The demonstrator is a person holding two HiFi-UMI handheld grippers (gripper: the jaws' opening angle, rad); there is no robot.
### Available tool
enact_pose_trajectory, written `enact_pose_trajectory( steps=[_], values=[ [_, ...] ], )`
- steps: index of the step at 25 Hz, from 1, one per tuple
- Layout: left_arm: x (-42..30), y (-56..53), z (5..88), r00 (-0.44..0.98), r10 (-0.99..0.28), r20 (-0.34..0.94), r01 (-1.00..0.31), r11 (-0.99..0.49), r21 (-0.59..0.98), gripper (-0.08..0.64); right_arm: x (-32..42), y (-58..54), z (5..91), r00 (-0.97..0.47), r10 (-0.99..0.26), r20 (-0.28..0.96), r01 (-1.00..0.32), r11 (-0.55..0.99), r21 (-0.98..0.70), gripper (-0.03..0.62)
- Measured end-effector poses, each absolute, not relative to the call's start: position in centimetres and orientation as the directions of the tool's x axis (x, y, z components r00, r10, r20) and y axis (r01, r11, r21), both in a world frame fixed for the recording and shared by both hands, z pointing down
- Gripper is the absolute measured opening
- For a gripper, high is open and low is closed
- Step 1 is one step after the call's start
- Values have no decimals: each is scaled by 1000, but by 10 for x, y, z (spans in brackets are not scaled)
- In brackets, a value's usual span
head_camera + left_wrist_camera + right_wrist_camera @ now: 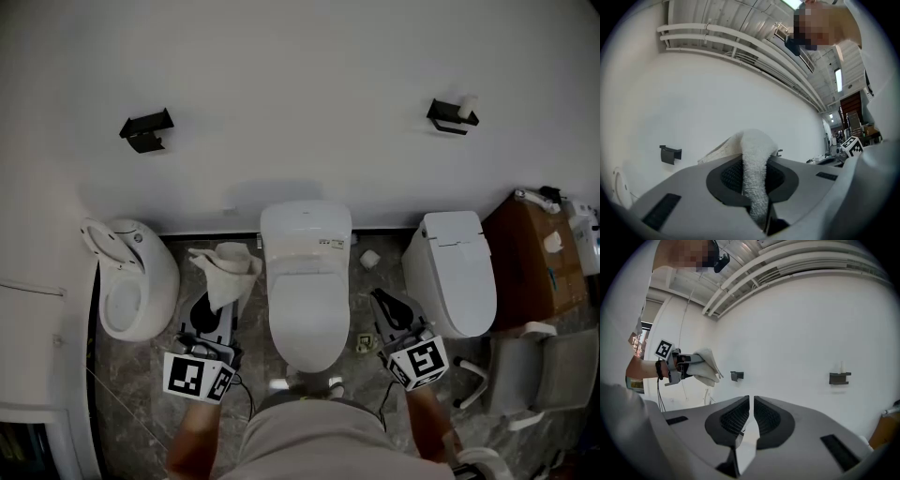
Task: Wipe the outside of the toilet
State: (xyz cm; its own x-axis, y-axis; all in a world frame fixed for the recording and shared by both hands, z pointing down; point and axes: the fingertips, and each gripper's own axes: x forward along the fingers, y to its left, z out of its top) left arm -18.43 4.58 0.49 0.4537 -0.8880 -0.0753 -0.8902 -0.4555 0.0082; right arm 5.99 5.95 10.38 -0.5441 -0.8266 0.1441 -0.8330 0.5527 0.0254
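Note:
A white toilet (305, 281) with its lid down stands against the wall in the middle of the head view. My left gripper (211, 314) is held up to the left of the bowl, shut on a white cloth (225, 270) that bunches above its jaws; the cloth (754, 173) runs between the jaws in the left gripper view. My right gripper (392, 312) hovers to the right of the bowl, its jaws nearly together with nothing between them (751, 416). In the right gripper view the left gripper (677, 366) and cloth (707, 366) show at the left.
A second white toilet (455, 272) stands to the right and a white urinal-like bowl (131, 277) to the left. Two black wall brackets (147, 128) (452, 115) hang above. A toilet roll (370, 259) lies on the dark marble floor. A brown box (534, 262) sits far right.

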Motion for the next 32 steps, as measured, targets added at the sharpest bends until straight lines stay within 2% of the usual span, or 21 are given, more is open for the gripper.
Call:
enact_pose_trajectory(
  steps=[22, 32],
  values=[
    [-249, 83, 18, 278, -956, -97, -948, -289, 129, 58, 72, 46, 53, -515, -855, 58, -856, 516, 15, 52],
    [-234, 66, 20, 289, -946, -147, -941, -309, 136, 58, 65, 36, 45, -508, -861, 22, -861, 509, 28, 52]
  ],
)
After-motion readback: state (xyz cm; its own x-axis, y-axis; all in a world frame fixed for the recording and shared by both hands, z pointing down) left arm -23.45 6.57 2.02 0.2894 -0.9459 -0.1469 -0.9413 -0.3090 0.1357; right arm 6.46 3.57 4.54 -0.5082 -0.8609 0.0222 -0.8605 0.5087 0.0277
